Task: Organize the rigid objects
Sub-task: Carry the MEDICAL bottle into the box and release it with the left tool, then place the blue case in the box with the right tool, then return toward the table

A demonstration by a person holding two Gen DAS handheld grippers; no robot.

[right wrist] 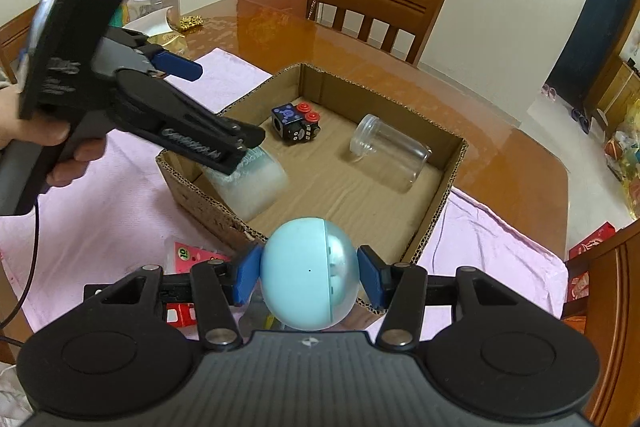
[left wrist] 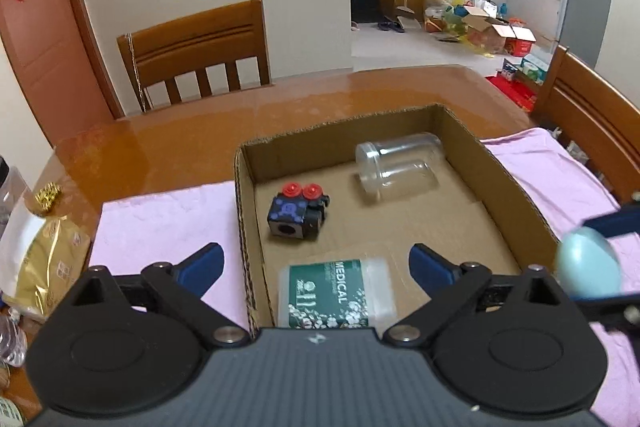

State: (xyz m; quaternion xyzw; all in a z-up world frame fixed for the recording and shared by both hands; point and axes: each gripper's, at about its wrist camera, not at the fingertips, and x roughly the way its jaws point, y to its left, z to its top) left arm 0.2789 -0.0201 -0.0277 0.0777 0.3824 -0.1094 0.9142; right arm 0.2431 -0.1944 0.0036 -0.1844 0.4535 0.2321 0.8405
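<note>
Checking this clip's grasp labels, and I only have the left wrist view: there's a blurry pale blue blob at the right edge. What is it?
Observer: A pale blue ball, clamped between the two blue fingers of the right gripper.
Reviewer: Is it inside the box yet?
Observer: No. It is held up at the near rim of the cardboard box, not resting on its floor.
Reviewer: Anything outside the box that I can't see?
Observer: A red and white packet marked 10 lies on the pink cloth, just in front of that rim.
</note>
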